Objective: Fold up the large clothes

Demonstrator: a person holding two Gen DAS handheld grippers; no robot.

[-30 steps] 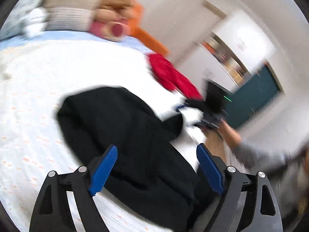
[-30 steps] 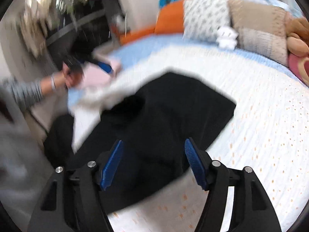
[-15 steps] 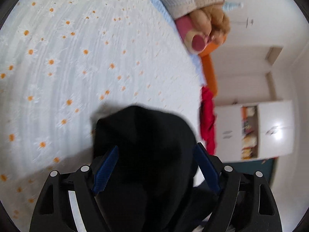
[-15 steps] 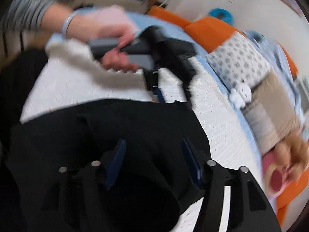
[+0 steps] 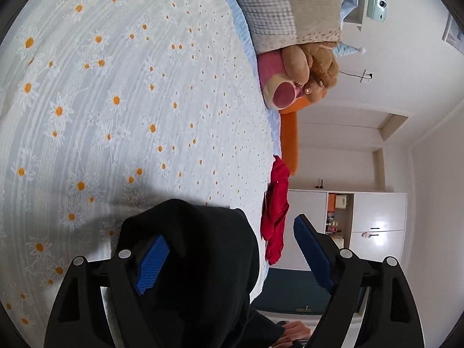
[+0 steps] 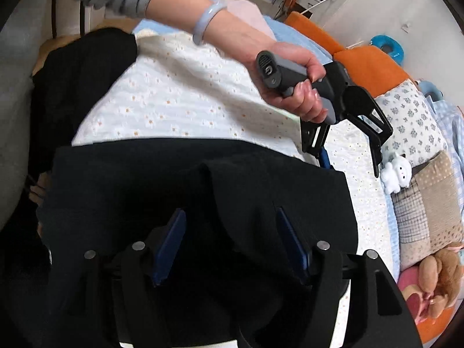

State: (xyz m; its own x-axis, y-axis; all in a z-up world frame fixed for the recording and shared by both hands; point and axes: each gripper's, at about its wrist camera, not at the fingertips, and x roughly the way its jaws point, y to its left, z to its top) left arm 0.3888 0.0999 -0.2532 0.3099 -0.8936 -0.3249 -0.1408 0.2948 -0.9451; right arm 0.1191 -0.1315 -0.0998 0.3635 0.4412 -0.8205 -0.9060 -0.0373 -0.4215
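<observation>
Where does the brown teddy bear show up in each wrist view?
Left wrist: the brown teddy bear lies upper right, at the bed's far edge.
Right wrist: it lies lower right, near the picture's rim.
Shared landmark: the patchwork pillow beside it.

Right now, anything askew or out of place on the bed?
Yes: the black garment lies bunched with a raised ridge, one end trailing off the daisy-print bedspread. A crumpled red cloth hangs at the bed's far edge.

Black garment (image 6: 203, 191): matt, soft cloth. Bedspread (image 5: 130, 101): ribbed woven cloth, daisy print. Gripper pads (image 5: 152, 264): blue, ridged plastic. Cabinet (image 5: 377, 217) at 3 o'clock: glossy white.
</observation>
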